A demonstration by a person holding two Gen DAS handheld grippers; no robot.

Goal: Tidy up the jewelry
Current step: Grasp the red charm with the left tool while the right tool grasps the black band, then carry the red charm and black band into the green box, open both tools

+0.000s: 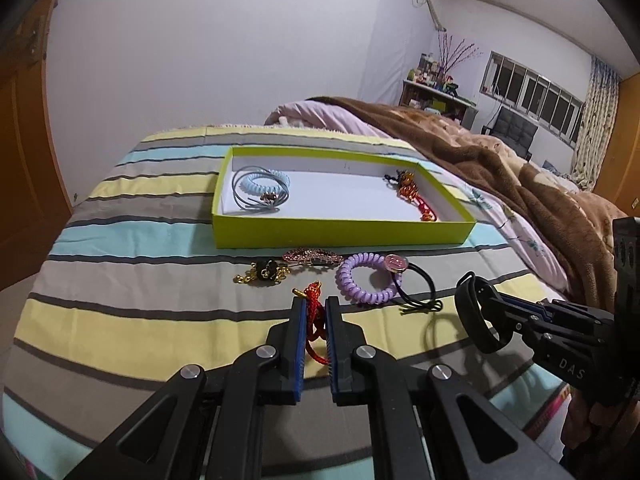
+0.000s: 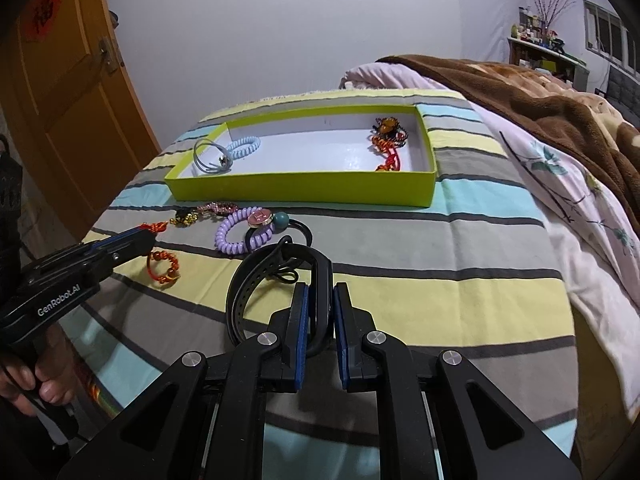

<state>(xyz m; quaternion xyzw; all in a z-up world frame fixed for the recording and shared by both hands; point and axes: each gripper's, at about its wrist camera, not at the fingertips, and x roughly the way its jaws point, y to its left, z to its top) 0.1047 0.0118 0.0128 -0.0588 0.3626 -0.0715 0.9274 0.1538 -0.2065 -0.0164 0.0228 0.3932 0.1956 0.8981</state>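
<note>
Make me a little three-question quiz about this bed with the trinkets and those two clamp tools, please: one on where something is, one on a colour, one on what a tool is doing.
1. Where does the light blue coil hair tie lie?
A. Inside the box, at its left end
B. On the blanket beside the purple one
C. In the right gripper

2. What colour are the outer walls of the box?
A. White
B. Lime green
C. Brown

3. What is the left gripper doing?
A. Standing wide open over the box
B. Shut on a red cord bracelet
C. Shut on the purple coil hair tie

Answers:
1. A: the light blue coil hair tie rests on the white floor of the box, near its left wall.
2. B: the walls show lime green in both views.
3. B: the left gripper has the red cord bracelet pinched between its pads, while the purple coil hair tie lies loose on the striped blanket.
</note>
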